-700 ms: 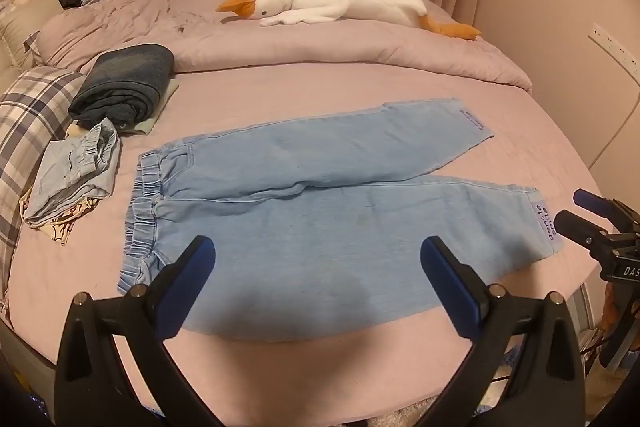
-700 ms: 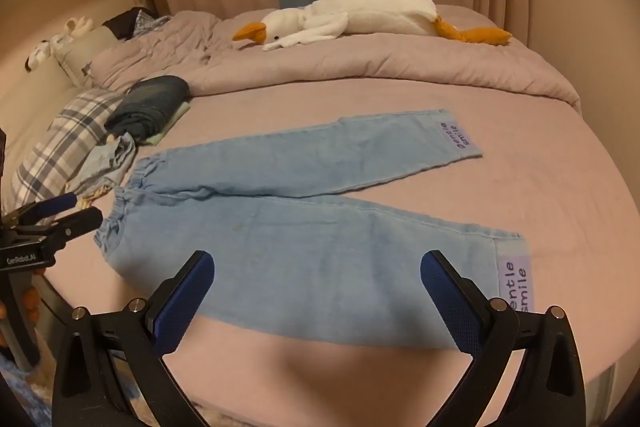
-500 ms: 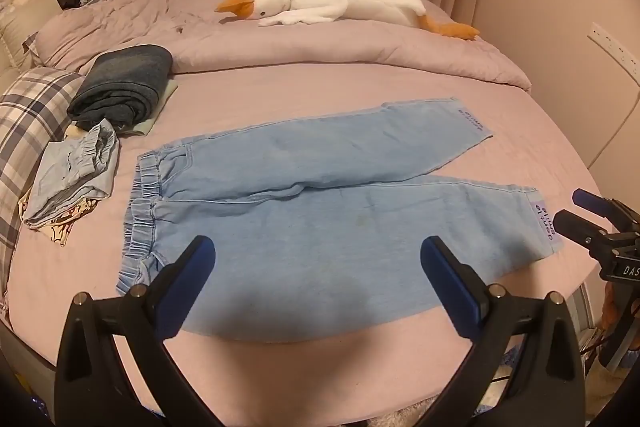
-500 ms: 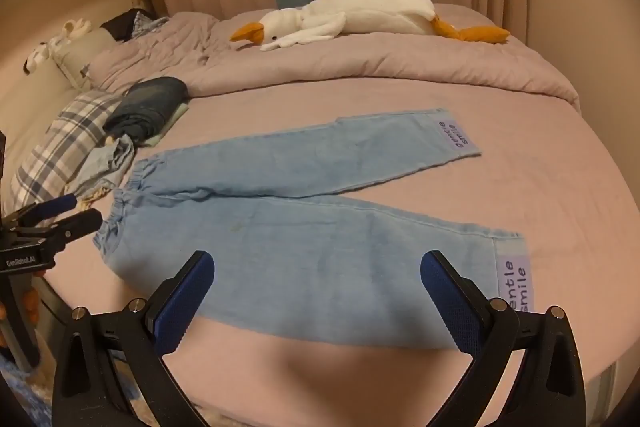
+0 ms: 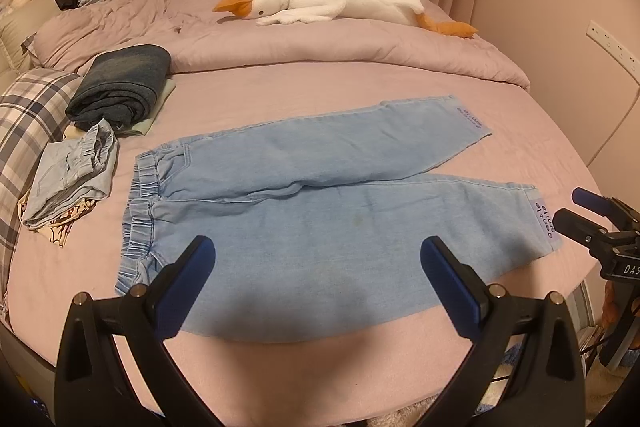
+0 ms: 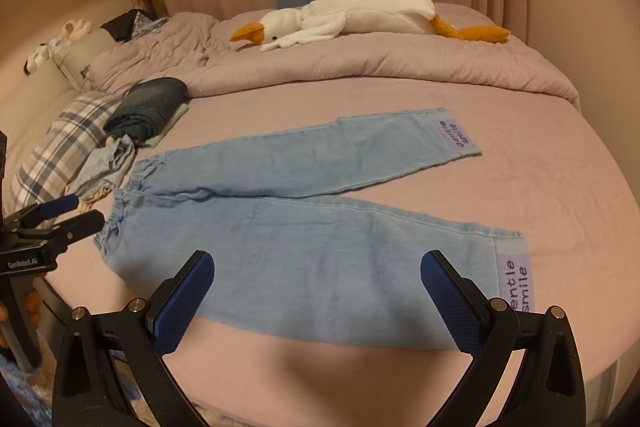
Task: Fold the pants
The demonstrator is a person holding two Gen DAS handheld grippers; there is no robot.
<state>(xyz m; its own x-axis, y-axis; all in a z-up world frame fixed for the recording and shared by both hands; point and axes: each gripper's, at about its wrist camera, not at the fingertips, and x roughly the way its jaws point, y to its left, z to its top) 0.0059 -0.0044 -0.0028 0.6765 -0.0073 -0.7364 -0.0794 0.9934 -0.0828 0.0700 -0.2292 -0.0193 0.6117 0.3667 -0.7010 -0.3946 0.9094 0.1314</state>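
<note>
Nothing has shifted over the last moment: both grippers hover unchanged, so folding has not begun. Left gripper (image 5: 318, 269) and right gripper (image 6: 318, 281) have fingers spread wide, empty. Light-blue jeans (image 5: 320, 203) lie flat on the bed (image 5: 280, 95), waistband left, cuffs right, bare sheet around them.

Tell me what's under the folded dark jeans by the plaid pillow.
A pale green folded cloth sticks out from under the dark jeans at their right edge, resting on the pink sheet. How far it runs beneath, or whether anything else lies there, is covered.
</note>
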